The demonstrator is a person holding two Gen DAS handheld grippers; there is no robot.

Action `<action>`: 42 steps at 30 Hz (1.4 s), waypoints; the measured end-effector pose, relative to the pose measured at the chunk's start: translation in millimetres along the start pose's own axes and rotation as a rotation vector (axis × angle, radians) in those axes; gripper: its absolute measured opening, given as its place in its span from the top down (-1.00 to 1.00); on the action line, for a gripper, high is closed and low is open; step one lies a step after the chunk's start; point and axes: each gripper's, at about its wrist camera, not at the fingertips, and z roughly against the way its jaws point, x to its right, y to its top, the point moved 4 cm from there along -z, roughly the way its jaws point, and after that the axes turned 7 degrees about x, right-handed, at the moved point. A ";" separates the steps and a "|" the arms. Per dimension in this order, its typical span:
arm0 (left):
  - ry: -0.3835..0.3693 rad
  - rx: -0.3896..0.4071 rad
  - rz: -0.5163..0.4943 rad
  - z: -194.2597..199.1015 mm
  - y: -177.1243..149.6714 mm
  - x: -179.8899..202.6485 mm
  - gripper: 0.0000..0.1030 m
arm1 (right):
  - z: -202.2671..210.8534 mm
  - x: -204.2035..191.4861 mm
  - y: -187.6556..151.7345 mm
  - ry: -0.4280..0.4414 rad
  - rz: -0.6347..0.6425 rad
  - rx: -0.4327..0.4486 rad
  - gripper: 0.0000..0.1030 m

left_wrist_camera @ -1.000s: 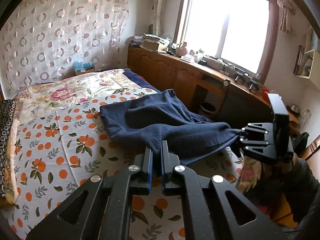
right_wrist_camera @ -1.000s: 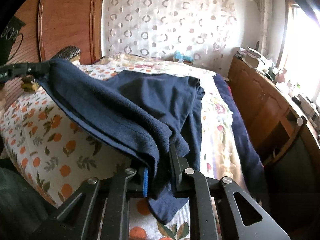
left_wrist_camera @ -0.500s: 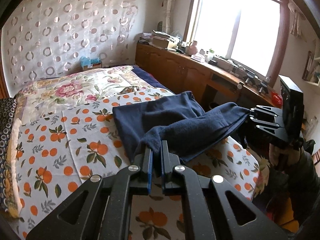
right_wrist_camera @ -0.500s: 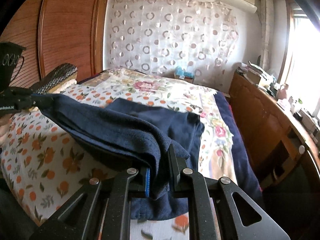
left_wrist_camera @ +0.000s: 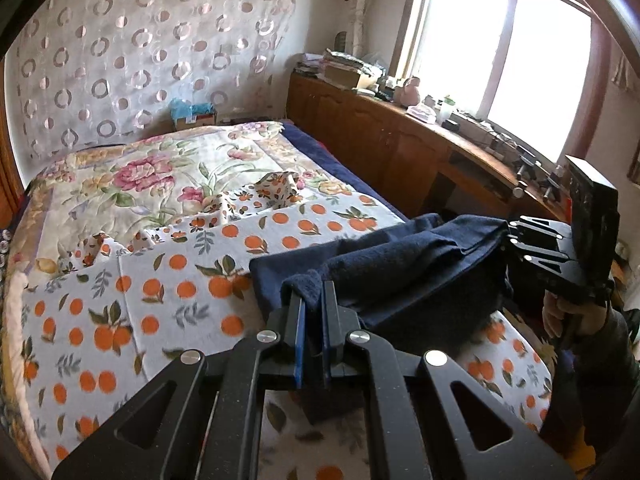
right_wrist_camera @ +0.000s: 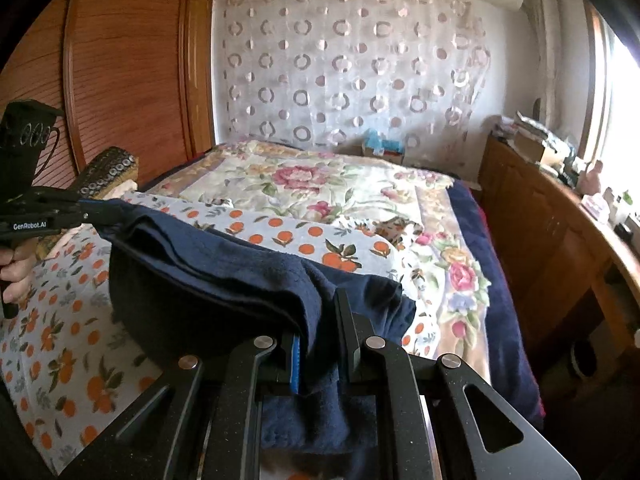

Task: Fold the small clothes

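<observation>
Left gripper (left_wrist_camera: 312,300) is clamped tight on one corner of the navy fleece garment (left_wrist_camera: 400,276), cloth bunched up between the blue pads and spilling over the fingertips. Right gripper (right_wrist_camera: 320,320) is doing the same on the other corner, jaws pinched on a thicker wad of the fleece, with a flap hanging down below the fingers. From the left camera you can see the right gripper (left_wrist_camera: 520,240) out at the far end of the cloth, and a hand (left_wrist_camera: 560,312) with a dark sleeve under it. From the right camera the left gripper (right_wrist_camera: 86,214) shows up at the left edge, fingers closed on the cloth, hand (right_wrist_camera: 16,264) wrapped around its handle.

So the garment is stretched between the two, folded over on itself in layers, sagging in the middle. It sits low over the near end of the bed, above the orange-print sheet (left_wrist_camera: 160,280); can't tell if the sagging part actually touches it. Beyond that is a floral quilt (right_wrist_camera: 320,184), then a sheer curtain with ring patterns (right_wrist_camera: 352,68). A wooden cabinet (left_wrist_camera: 380,136) cluttered with stuff runs under the bright window (left_wrist_camera: 500,52).
</observation>
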 end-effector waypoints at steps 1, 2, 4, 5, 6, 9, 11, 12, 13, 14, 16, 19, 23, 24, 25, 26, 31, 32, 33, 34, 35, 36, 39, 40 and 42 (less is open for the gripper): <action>0.001 -0.005 0.000 -5.0 0.9 -1.9 0.86 | -7.5 4.0 -0.5 0.002 -0.002 -0.012 0.74; 0.003 -0.017 -0.001 -12.4 1.0 -4.4 0.86 | -13.1 6.5 0.0 0.002 -0.003 -0.022 0.74; 0.007 -0.037 -0.002 -22.7 0.4 -8.5 0.86 | -23.9 11.8 2.6 0.007 -0.008 -0.038 0.74; 0.009 -0.046 -0.002 -27.6 0.6 -9.7 0.86 | -27.3 10.2 6.6 0.007 -0.013 -0.042 0.74; 0.014 -0.058 -0.004 -31.9 -0.6 -11.6 0.86 | -30.3 11.3 8.1 0.011 -0.022 -0.046 0.74; 0.019 -0.097 -0.016 -39.9 -4.6 -12.9 0.76 | -39.3 14.9 11.9 0.021 -0.047 -0.067 0.65; 0.032 -0.098 -0.022 -39.0 -4.7 -16.4 0.51 | -42.4 16.4 14.4 0.026 -0.053 -0.073 0.60; 0.027 -0.090 -0.018 -36.4 -4.3 -18.3 0.27 | -43.3 14.7 18.3 0.026 -0.053 -0.075 0.56; 0.019 -0.082 -0.010 -33.1 -3.8 -19.8 0.19 | -43.6 15.2 21.1 0.021 -0.053 -0.076 0.44; 0.012 -0.072 0.002 -28.7 -2.7 -22.3 0.16 | -43.5 14.9 24.2 0.012 -0.049 -0.076 0.31; 0.018 -0.064 0.013 -22.2 -1.6 -26.1 0.16 | -44.8 18.0 32.2 0.011 -0.044 -0.067 0.22; 0.045 -0.060 0.001 -21.3 -3.0 -27.8 0.16 | -50.5 22.6 42.6 -0.007 -0.039 -0.058 0.21; 0.052 -0.083 -0.003 -32.8 -7.7 -29.2 0.16 | -60.1 37.5 55.2 -0.104 -0.021 -0.056 0.20; 0.052 -0.087 -0.009 -36.3 -8.1 -28.3 0.16 | -60.6 41.0 58.3 -0.116 -0.030 -0.056 0.20; 0.050 -0.090 -0.013 -38.5 -8.2 -28.5 0.16 | -59.7 45.0 61.1 -0.135 -0.041 -0.056 0.20; 0.051 -0.097 -0.021 -43.0 -8.2 -27.3 0.16 | -57.3 46.3 62.8 -0.145 -0.049 -0.055 0.20; 0.054 -0.101 -0.036 -58.4 -4.7 -27.4 0.16 | -30.5 41.4 57.3 -0.128 -0.078 -0.030 0.10; 0.055 -0.105 -0.031 -64.0 -3.4 -29.3 0.16 | -25.8 38.7 52.3 -0.123 -0.087 -0.029 0.01; 0.058 -0.112 -0.026 -68.8 -2.8 -31.5 0.16 | -22.0 36.9 46.8 -0.114 -0.101 -0.035 -0.04; 0.059 -0.121 -0.023 -75.1 -2.6 -34.6 0.16 | -22.6 36.8 40.8 -0.103 -0.114 -0.044 -0.13; 0.065 -0.128 -0.023 -78.8 -3.3 -36.0 0.16 | -21.7 37.7 35.1 -0.094 -0.129 -0.055 -0.23; 0.078 -0.139 -0.022 -84.5 -3.8 -38.5 0.16 | -21.8 38.1 29.3 -0.087 -0.147 -0.067 -0.27; 0.088 -0.164 -0.010 -96.4 -7.5 -44.4 0.16 | -26.2 37.5 12.1 -0.058 -0.178 -0.121 -0.31; 0.093 -0.169 -0.009 -98.6 -9.1 -45.0 0.16 | -27.7 37.9 8.4 -0.055 -0.182 -0.131 -0.31; 0.091 -0.174 -0.013 -102.4 -11.4 -45.3 0.16 | -31.5 37.6 2.0 -0.033 -0.196 -0.144 -0.31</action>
